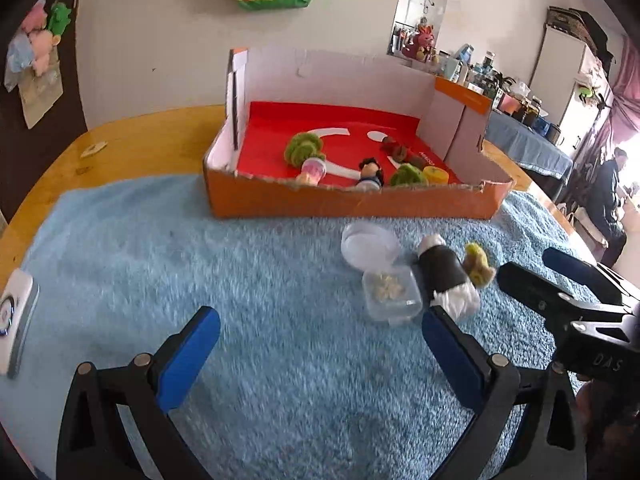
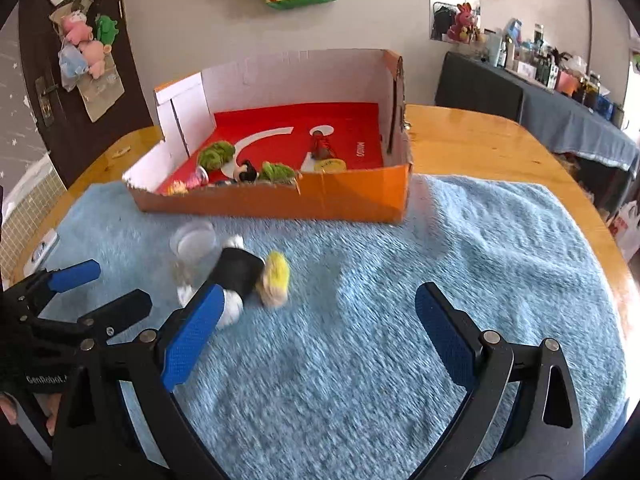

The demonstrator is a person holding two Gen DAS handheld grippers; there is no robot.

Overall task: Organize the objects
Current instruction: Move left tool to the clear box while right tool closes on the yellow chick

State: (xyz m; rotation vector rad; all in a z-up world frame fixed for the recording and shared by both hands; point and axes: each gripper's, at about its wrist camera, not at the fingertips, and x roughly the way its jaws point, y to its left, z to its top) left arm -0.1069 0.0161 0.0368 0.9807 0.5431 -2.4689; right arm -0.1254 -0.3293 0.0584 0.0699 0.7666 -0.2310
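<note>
Spreading wide over the blue towel [image 1: 200, 264], nearest the lens: the left claw [image 1: 320, 344], empty, its right blue pad lying just beside the clear square container [image 1: 390, 296] and the white end of the black-and-white plush toy [image 1: 442, 270]. Likewise gaping and pinching nothing: the right claw [image 2: 316, 328], hovering low over the towel with its left pad crossing in front of the same plush toy [image 2: 238, 268]. Lying loose on the towel, short of the orange cardboard box [image 1: 352, 204]: the plush toy, a small yellow-green fuzzy toy [image 2: 274, 274] touching it, the square container and a clear round lid [image 1: 370, 242] beside it. Already sitting inside the box: two green fuzzy toys, a small figurine, a yellow disc and other bits, too small to name. Risking, judging from this crowding, a clash between the two claws, both converging on one tight cluster. Risking also a nudge to the square container, spilling whatever pale bits are resting inside, since no lid is covering it. Possibly dragging the fuzzy toy along when closing on the plush, or snagging towel pile with a low pad. Motion blur smearing the cluster, leaving exact contact impossible to tell.
</note>
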